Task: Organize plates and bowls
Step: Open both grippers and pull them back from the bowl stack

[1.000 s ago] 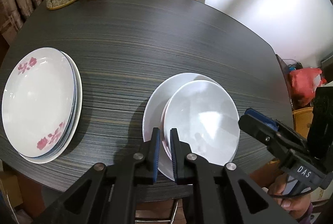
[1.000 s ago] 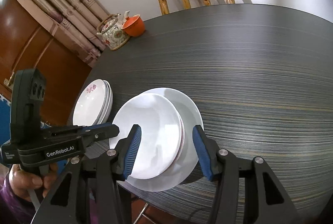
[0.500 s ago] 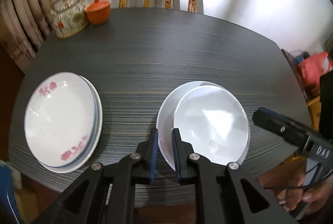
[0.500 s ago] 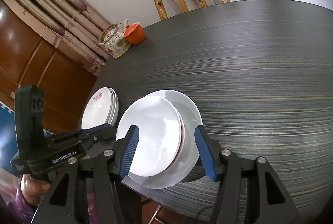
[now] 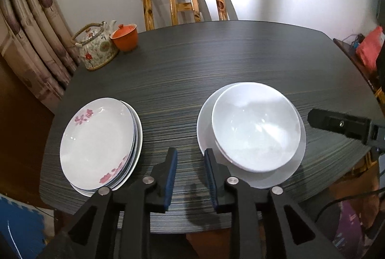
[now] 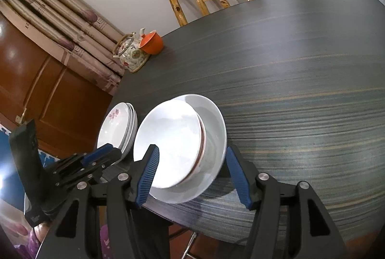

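From the left wrist view, the left gripper (image 5: 190, 172) is hovering over the near edge of the dark striped table (image 5: 216, 59) with its blue-padded jaws parted and nothing between them. To its left, a stack of flowered plates (image 5: 96, 143) is lying near the table's near-left edge; the top plate is white and glossy with pink blossoms at its far and near rims, and thin blue-edged rims are showing beneath it. To the right of the jaws, a plain white bowl (image 5: 256, 126) is sitting inside a wider white plate (image 5: 204, 129), pushed toward that plate's far-right side. The right gripper (image 5: 341, 125) is showing only as a black body at the right edge. At the far-left corner of the table a floral teapot (image 5: 97, 49) is standing just beside an orange lidded cup (image 5: 125, 36), and a wooden chair (image 5: 185, 1) is standing behind the table.

From the right wrist view, the right gripper (image 6: 191, 177) is spreading its jaws wide on either side of the near rim of the white plate (image 6: 216, 129), touching nothing that can be made out. The bowl (image 6: 170, 138) is resting in the plate, and a second bowl rim with a brownish line is showing just under it. The flowered stack (image 6: 115, 126) is lying to the left, beyond the left gripper (image 6: 96, 158).
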The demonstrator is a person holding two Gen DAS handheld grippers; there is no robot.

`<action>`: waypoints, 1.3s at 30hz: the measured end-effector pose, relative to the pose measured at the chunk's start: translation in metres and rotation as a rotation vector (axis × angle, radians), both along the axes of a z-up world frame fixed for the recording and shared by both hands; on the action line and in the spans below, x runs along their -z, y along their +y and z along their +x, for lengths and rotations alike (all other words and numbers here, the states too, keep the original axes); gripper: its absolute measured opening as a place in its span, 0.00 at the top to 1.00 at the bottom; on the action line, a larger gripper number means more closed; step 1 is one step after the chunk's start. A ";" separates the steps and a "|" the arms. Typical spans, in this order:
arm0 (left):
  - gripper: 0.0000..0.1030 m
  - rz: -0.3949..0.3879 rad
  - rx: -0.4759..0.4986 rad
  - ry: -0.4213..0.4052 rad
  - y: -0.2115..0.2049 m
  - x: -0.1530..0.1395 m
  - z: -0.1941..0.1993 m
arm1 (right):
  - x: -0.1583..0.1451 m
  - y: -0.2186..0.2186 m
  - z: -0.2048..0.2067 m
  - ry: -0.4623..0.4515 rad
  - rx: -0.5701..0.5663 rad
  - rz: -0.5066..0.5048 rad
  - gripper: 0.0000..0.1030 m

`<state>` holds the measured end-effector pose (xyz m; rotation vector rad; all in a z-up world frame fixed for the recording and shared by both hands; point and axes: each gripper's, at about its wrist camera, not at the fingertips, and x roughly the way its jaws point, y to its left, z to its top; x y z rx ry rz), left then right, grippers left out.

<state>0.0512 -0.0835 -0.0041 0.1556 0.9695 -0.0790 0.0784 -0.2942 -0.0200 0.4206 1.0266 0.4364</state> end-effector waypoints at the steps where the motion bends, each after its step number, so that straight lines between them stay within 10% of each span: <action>1: 0.77 0.005 0.002 -0.009 0.000 0.000 -0.004 | 0.001 0.000 -0.001 0.001 0.004 -0.001 0.42; 39: 0.77 -0.057 0.048 -0.094 0.023 0.032 -0.001 | 0.004 0.008 -0.045 -0.058 0.098 -0.130 0.36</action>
